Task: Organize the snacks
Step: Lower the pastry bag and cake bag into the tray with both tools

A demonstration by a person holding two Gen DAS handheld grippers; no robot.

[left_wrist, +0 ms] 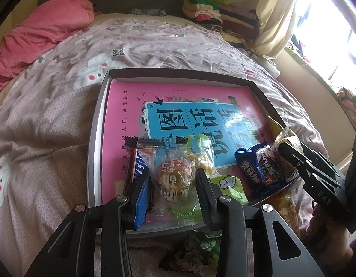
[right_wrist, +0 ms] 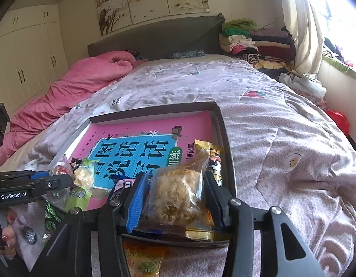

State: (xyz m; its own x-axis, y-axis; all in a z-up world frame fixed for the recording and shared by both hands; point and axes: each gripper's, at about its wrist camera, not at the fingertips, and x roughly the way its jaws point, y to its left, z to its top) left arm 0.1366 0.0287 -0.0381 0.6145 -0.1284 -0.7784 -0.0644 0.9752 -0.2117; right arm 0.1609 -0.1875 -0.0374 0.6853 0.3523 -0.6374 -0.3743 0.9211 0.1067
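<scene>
A shallow black box (left_wrist: 178, 73) with a pink and blue printed floor lies on the bed; it also shows in the right wrist view (right_wrist: 226, 138). My left gripper (left_wrist: 174, 180) is shut on a clear-wrapped round pastry (left_wrist: 173, 177) over the box's near edge. A Snickers bar (left_wrist: 138, 164), a green candy (left_wrist: 228, 184) and a blue wrapped snack (left_wrist: 256, 164) lie in the box. My right gripper (right_wrist: 175, 196) is shut on a clear-wrapped floss cake (right_wrist: 175, 194) over the box's near right corner; the gripper also shows in the left wrist view (left_wrist: 293, 154).
The bed has a grey-pink patterned quilt (right_wrist: 281, 161) and a pink duvet (right_wrist: 74, 87) at far left. Folded clothes (right_wrist: 251, 39) are stacked by the headboard. Loose snacks lie on the quilt before the box: a green packet (left_wrist: 196, 249) and an orange packet (right_wrist: 143, 260).
</scene>
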